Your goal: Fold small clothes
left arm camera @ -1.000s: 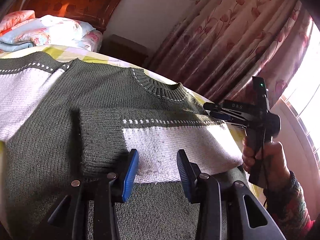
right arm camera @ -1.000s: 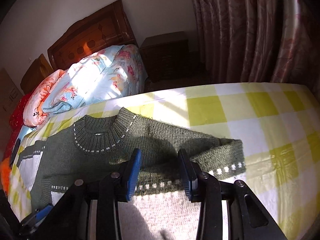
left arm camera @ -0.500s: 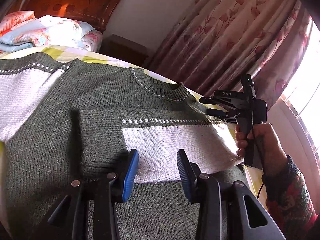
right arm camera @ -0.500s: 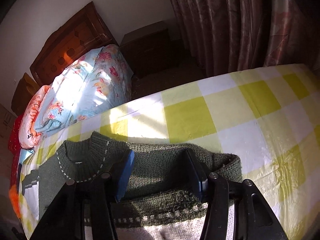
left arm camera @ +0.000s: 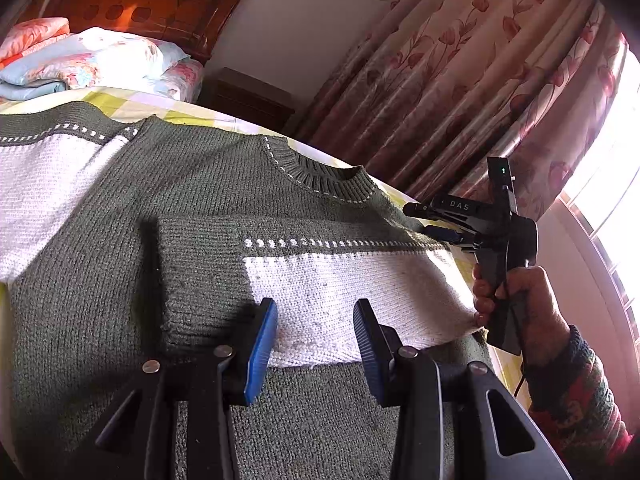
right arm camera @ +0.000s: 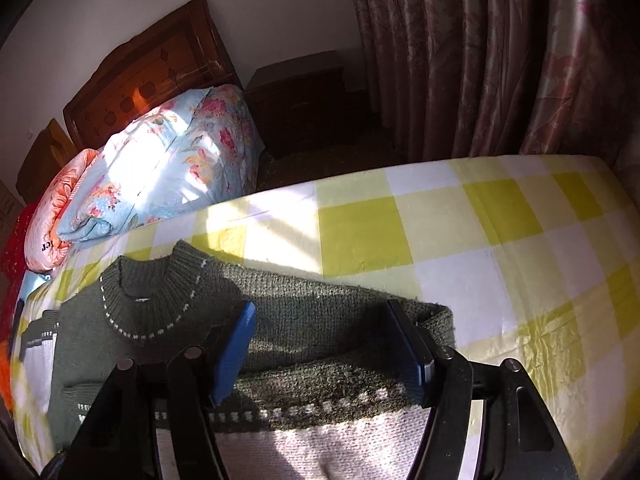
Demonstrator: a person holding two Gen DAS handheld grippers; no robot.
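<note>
A green knit sweater (left arm camera: 192,200) with white bands lies flat on the bed, collar (left arm camera: 320,176) away from me. Its right sleeve (left arm camera: 340,280) is folded across the chest. My left gripper (left arm camera: 316,344) hovers open just above that sleeve's lower edge, with nothing between the pads. A hand (left arm camera: 520,292) holds my right gripper (left arm camera: 418,220) at the sweater's right shoulder. In the right wrist view the right gripper (right arm camera: 320,312) is wide open. Its fingers straddle the folded shoulder edge (right arm camera: 320,296) without pressing on it.
The yellow-and-white checked sheet (right arm camera: 440,240) stretches right of the sweater to the bed's edge. Folded floral quilts (right arm camera: 168,160) lie by the wooden headboard (right arm camera: 152,72). A dark nightstand (right arm camera: 300,100) and pink curtains (left arm camera: 460,80) stand beyond the bed.
The right gripper's jaws have spread wider, and it has shifted along the shoulder fold and tipped down toward it. The left gripper and the sweater have not moved.
</note>
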